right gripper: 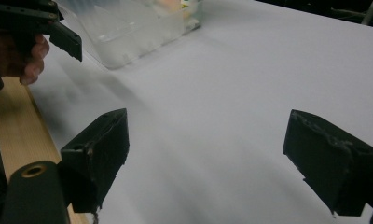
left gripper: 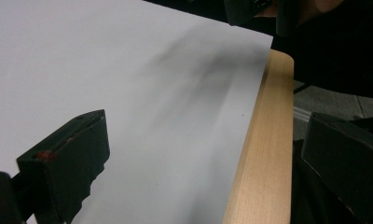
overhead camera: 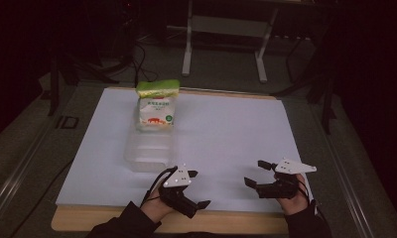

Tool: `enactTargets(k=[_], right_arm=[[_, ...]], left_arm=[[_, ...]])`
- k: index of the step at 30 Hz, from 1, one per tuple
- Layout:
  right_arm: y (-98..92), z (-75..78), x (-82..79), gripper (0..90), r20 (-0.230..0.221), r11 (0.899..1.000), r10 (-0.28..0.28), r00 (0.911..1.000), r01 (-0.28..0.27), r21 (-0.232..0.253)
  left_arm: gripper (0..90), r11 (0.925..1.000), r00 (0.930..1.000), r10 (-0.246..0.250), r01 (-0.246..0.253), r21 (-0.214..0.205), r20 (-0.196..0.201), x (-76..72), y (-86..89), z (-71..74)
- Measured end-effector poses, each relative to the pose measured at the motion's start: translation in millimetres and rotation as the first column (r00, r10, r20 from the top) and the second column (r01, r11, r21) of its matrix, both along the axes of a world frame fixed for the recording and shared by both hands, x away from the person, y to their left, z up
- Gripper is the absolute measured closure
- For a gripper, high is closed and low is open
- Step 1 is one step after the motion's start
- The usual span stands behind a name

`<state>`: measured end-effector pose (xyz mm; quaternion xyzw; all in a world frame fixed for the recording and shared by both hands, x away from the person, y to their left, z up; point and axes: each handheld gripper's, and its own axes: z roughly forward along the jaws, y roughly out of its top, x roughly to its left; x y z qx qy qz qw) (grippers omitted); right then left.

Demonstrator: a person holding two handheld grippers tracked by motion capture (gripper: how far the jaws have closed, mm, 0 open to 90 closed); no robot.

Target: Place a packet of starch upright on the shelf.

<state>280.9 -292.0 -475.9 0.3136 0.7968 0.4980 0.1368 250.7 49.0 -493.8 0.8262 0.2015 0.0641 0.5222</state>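
both grippers hover wide open and empty over the near edge of the tabletop.
left gripper (overhead camera: 199, 189) sits low at the near edge, jaws spread with nothing between them; a clear plastic container (overhead camera: 149, 150) lies just beyond it on the white sheet (overhead camera: 226, 129), with a green-topped white bag (overhead camera: 157, 105) standing at its far end; right gripper (overhead camera: 256, 173) hangs near the sheet's right side, jaws likewise apart and empty.

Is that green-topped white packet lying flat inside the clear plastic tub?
No. In the high view the green-topped white packet stands upright on the white sheet at the far end of the clear plastic tub.
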Motion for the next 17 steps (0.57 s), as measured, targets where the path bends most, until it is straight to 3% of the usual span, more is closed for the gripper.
enactTargets(k=[4,9,17], right_arm=[[-0.1,-1.6,0.2,14.1,0.001,1.0,0.002,1.0,-0.002,-0.003],[-0.6,-3.9,1.9,14.1,-0.005,1.0,0.005,1.0,-0.005,-0.002],[-1.8,-2.2,0.9,14.0,-0.001,1.0,-0.002,1.0,0.002,0.006]], left_arm=[[1.2,1.0,0.9999,0.003,-0.003,-0.006,0.015,-2.4,-0.5,-4.4],[1.2,0.9997,0.9995,0.001,-0.001,0.023,0.031,-4.2,-3.8,-8.5],[1.2,0.9995,0.9996,0.002,-0.003,0.031,0.03,-4.6,-5.6,-10.7]])
